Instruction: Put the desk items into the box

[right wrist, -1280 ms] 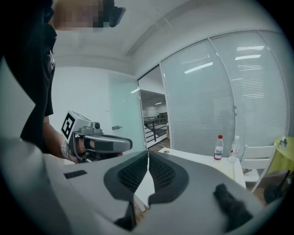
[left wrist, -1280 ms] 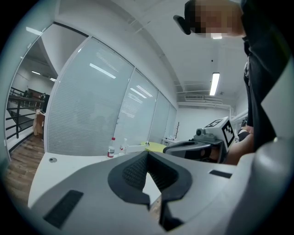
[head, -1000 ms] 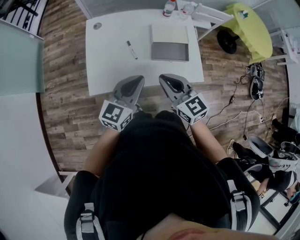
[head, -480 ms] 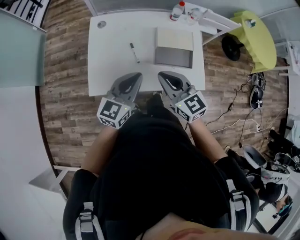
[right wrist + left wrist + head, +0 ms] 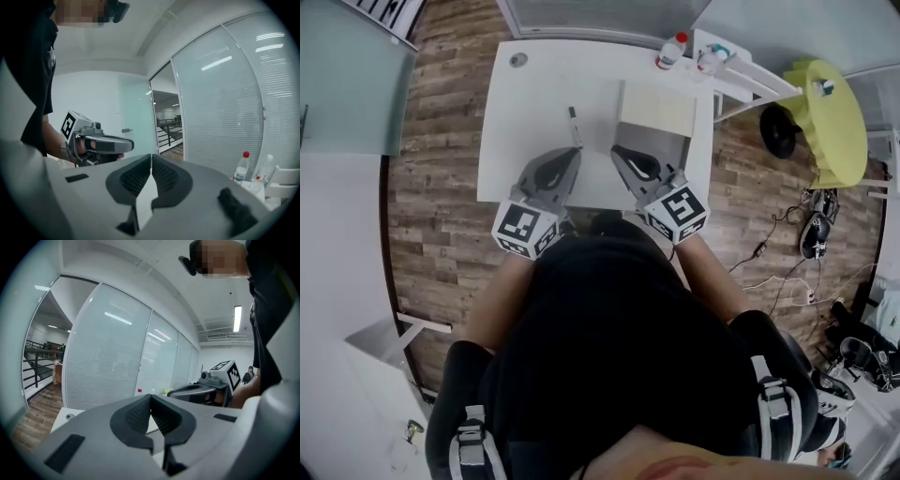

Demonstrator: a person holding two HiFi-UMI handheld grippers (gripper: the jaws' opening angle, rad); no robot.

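Found pressed together and empty: left tongs (image 5: 571,156) and right tongs (image 5: 619,152), side by side over the near part of the worktop (image 5: 530,103); pen (image 5: 574,125) lying loose just beyond the left tongs, beside the open box (image 5: 658,111). Judged likely to nudge or roll the slim pen away if reached without spreading first. Judged possible also to shove the box toward the bottles (image 5: 672,51) behind it, with the right tongs so near.
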